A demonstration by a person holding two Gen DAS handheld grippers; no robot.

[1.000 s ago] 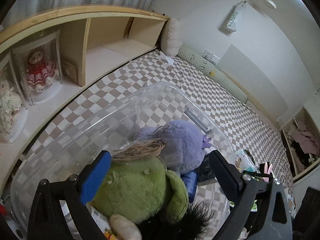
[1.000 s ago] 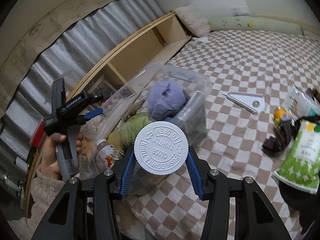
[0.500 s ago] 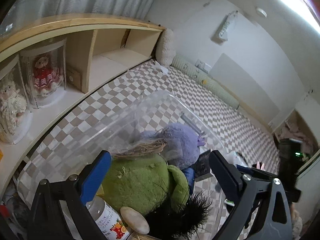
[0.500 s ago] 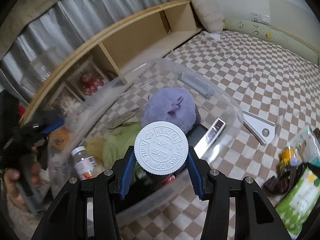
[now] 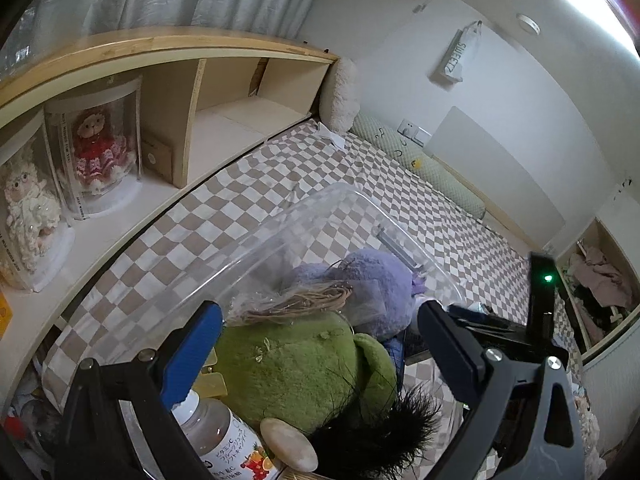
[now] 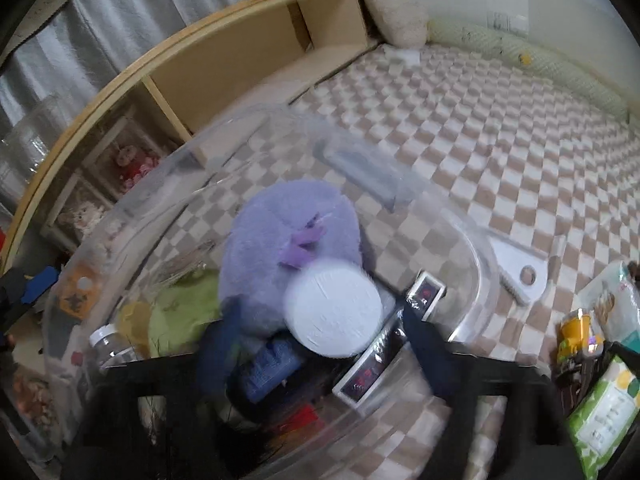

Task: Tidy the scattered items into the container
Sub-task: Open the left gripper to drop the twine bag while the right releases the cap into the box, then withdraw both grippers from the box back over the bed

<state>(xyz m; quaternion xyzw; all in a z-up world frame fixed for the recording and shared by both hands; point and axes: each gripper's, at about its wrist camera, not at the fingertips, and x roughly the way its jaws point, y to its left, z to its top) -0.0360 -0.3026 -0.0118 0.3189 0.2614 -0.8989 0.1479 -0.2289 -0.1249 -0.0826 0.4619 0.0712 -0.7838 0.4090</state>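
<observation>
Over the clear plastic bin (image 6: 476, 256), the right gripper (image 6: 320, 344) spreads wide around a white-capped bottle (image 6: 332, 312); purple plush (image 6: 288, 240) at 11 o'clock. Left gripper (image 5: 320, 340) gapes empty.

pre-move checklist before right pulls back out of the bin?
1. Right gripper jaws apart: ok, fingers spread wider than the white-capped bottle.
2. Bottle free of the fingers: cannot tell, frame is motion-blurred.
3. Bottle over the clear bin: ok, it sits inside the rim, by the purple plush.
4. Left gripper empty: ok, open above the green plush.
5. Left and right apart: ok, left at far left edge of the right wrist view.
6. Items left outside: not ok, green packet on the checkered cover.
</observation>
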